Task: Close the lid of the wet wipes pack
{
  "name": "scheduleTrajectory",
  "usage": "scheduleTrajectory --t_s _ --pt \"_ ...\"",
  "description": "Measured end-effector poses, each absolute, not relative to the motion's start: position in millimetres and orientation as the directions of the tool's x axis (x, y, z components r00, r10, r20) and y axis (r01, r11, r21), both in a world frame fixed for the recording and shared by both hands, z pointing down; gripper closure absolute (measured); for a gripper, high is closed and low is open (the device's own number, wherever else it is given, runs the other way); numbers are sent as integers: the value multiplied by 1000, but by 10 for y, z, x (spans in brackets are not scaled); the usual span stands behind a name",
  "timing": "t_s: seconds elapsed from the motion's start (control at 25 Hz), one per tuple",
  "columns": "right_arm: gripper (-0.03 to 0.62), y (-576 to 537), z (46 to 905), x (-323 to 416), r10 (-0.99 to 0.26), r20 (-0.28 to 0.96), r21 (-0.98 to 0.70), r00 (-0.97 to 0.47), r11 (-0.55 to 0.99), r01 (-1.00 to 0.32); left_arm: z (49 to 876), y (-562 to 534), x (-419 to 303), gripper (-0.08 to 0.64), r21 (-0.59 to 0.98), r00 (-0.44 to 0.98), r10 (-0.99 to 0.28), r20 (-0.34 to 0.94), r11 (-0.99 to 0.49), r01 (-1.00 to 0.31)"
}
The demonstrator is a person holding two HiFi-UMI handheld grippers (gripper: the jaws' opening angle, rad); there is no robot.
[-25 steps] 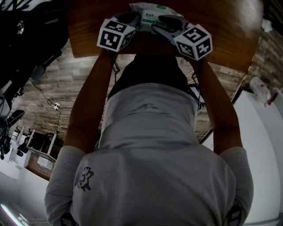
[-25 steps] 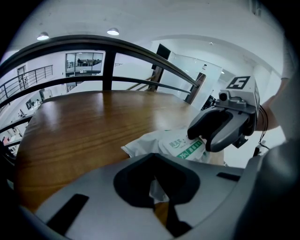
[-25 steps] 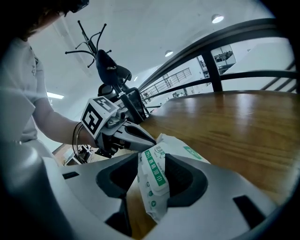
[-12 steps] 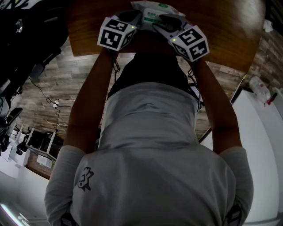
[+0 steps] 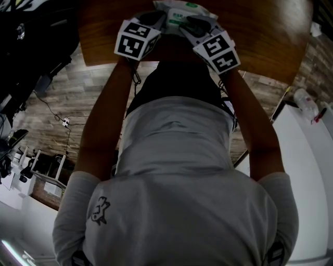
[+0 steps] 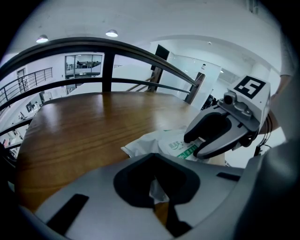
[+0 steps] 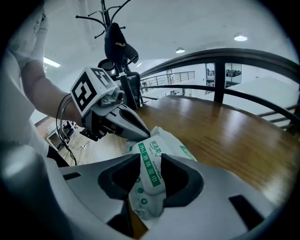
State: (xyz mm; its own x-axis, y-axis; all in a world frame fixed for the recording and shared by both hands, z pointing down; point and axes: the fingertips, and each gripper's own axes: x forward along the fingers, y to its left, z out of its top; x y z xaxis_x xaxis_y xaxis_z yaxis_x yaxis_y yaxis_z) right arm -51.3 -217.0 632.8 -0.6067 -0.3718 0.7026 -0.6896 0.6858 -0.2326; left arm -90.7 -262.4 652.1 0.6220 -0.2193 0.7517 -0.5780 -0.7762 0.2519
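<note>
At the near edge of a wooden table (image 5: 260,31), I bend over the wet wipes pack (image 5: 183,9), which lies flat on the wood directly in front of me, between my two claws. My left gripper (image 6: 156,187) comes in from the left with its jaws drawn together on a fold of the pack's white film at that end. I read this as anchoring the soft pack so it cannot slide or buckle while the other claw works. My right gripper (image 7: 151,174) reaches in from the right and straddles the lid (image 7: 151,159), the white flap with the green printed band. Its jaws stand apart, one on each side of the flap, and have just been closing in on it, though I cannot see the pads pressing firmly yet. Both claws slant down at the pack and their tips sit near each other without touching, which keeps the holding point just beside the working point. The flap appears to lie down against the pack, but whether it has snapped home is not visible from here. I judge the task close to its end, with a squeeze or a press on the flap the likely remaining step. The risk, as I see it, is the thin film crumpling under the jaws instead of the lid seating.
</note>
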Motion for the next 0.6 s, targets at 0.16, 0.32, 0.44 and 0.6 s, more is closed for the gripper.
scheduleTrajectory --t_s 0.16,0.32,0.44,0.6 --pt "442 -2167 6342 -515 -387 716 -194 -581 689 -698 6511 -2629 -894 548 251 625 -225 747 -775 -580" --pt "440 -2158 6344 -517 -407 729 -140 -551 699 -701 6506 -2619 -885 548 246 623 -226 749 -778 -578" --pt "440 -2143 6366 -516 -413 737 -111 -535 707 -698 6492 -2619 -879 548 245 624 -229 747 -779 -578" --pt "440 -2146 6364 -516 -415 740 -98 -529 712 -695 6479 -2621 -878 548 242 623 -228 748 -780 -576"
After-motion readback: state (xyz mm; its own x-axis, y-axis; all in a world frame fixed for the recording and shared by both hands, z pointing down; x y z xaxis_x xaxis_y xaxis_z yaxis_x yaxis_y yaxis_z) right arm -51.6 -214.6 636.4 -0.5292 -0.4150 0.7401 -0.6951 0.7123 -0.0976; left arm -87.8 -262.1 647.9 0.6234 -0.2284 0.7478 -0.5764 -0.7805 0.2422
